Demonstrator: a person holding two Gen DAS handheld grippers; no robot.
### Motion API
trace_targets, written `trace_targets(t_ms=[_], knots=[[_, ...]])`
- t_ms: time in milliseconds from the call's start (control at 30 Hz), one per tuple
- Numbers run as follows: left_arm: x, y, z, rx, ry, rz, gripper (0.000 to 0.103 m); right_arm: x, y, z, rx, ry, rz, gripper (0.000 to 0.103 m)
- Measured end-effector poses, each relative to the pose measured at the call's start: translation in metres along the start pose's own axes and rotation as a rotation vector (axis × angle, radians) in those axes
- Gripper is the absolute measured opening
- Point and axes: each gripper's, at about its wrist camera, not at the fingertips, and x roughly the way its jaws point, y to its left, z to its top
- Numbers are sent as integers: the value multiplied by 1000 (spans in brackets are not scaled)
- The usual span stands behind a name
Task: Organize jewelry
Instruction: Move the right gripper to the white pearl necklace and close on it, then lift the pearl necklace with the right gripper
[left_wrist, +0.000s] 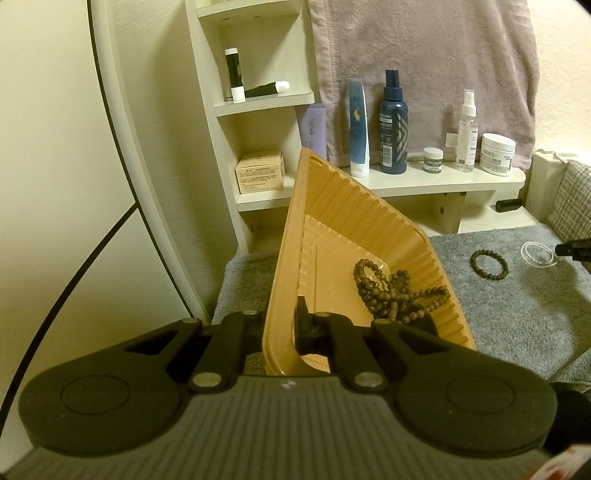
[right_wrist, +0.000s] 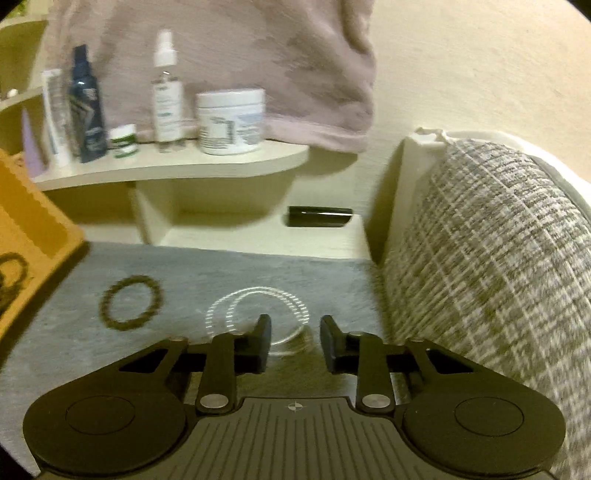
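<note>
My left gripper (left_wrist: 282, 328) is shut on the near wall of an orange ribbed tray (left_wrist: 332, 206), which it holds tilted up on one side. A long string of brown beads (left_wrist: 391, 291) lies heaped in the tray's low corner. A dark bead bracelet (right_wrist: 131, 302) and a clear bead bracelet (right_wrist: 255, 295) lie apart on the grey mat (right_wrist: 207, 266). My right gripper (right_wrist: 295, 332) hovers low at the clear bracelet's near edge, its jaws parted and the pads not pressing on anything. The view is blurred.
A pale shelf (right_wrist: 177, 166) behind the mat carries bottles, a small green jar and a white jar (right_wrist: 231, 122), with a mauve towel (right_wrist: 258, 55) hanging above. A checked cushion (right_wrist: 480, 251) rises close on the right. A black tube (right_wrist: 319, 216) lies under the shelf.
</note>
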Motion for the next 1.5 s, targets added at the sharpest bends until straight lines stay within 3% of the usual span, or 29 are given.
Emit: trace_targets(t_ms=[133, 367, 467, 533, 733, 1300, 1500], knots=[[0, 0, 0, 0, 1, 0, 6, 15, -8, 5, -7, 26, -1, 19], [0, 0, 1, 4, 5, -2, 6, 33, -8, 11, -5, 76, 13, 18], [0, 0, 1, 2, 4, -3, 6, 40, -4, 11, -18, 71, -2, 14], [0, 0, 1, 3, 5, -3, 6, 40, -1, 10, -44, 66, -4, 5], [1, 0, 2, 6, 8, -4, 6, 31, 8, 8, -99, 32, -26, 0], [1, -1, 2, 8, 3, -5, 6, -34, 18, 31, -96, -98, 75, 0], [1, -1, 2, 7, 2, -5, 6, -25, 2, 34, -56, -72, 58, 0]])
